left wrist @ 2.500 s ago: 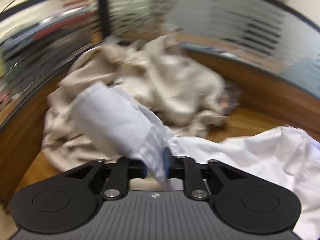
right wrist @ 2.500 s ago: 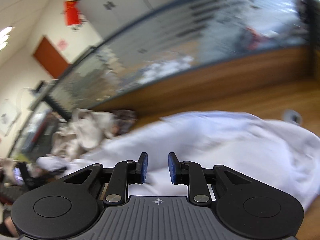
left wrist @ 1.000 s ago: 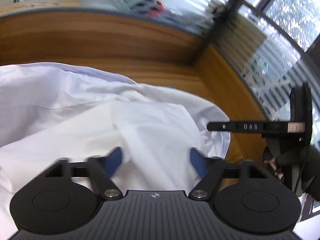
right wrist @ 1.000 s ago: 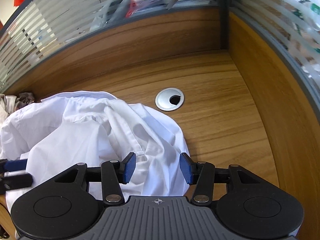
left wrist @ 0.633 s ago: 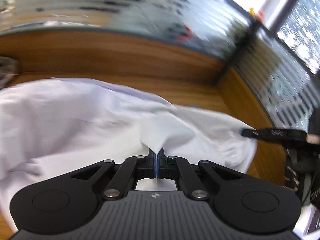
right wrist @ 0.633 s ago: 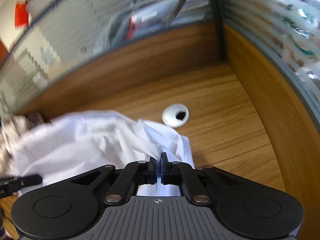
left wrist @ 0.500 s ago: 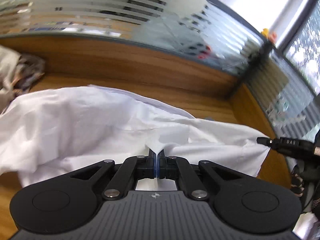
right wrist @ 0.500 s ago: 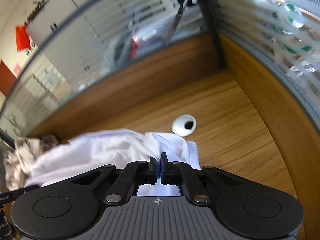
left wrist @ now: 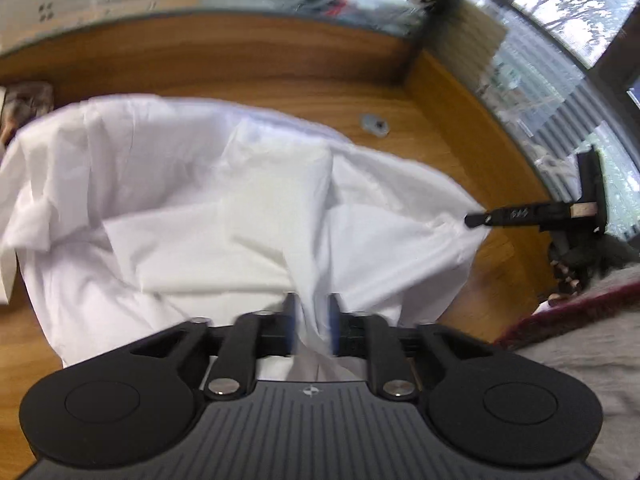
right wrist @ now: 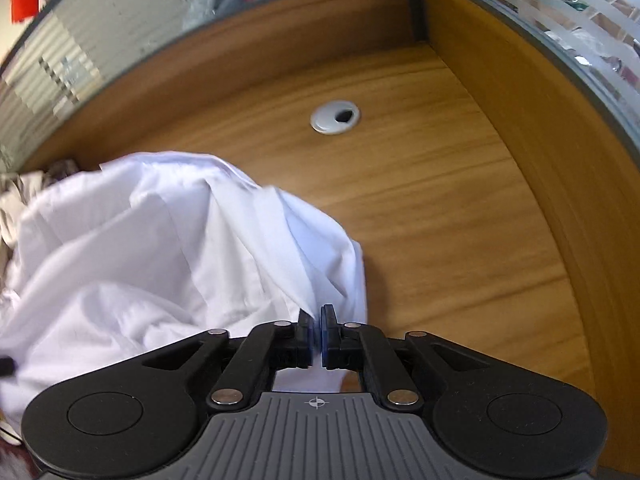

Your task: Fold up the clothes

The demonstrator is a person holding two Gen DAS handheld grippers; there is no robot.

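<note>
The step in hand appears to be spreading the white shirt (left wrist: 224,200) flat on the table (right wrist: 440,208) before any fold is made. To do this well, both claws should be pulling their grip points apart evenly and keeping the cloth low, so that the fabric is settling without new creases. A seam or hem makes a better grip point than a loose bunch of cloth.

The left claw (left wrist: 312,322) is standing partly open; its jaws have just been opening. A ridge of shirt fabric is passing between the blue pads (left wrist: 290,320), which are blurred, and the pads are not seen to be pressing on it. The right claw (right wrist: 318,338) is standing nearly closed, with only a narrow gap; its jaws have just been opening slightly. A thin edge of the shirt is sitting between its pads, and whether they are gripping it cannot be told. In the left wrist view, the right claw's tip is touching the shirt's far right edge.

The shirt is lying crumpled on the table, near the corner formed by the wooden partition walls. It is thin, bright white and heavily wrinkled, with several overlapping layers. The grey cable grommet (right wrist: 335,117) is lying beyond it, well apart. A pile of beige clothes (right wrist: 16,200) is lying at the far left.
</note>
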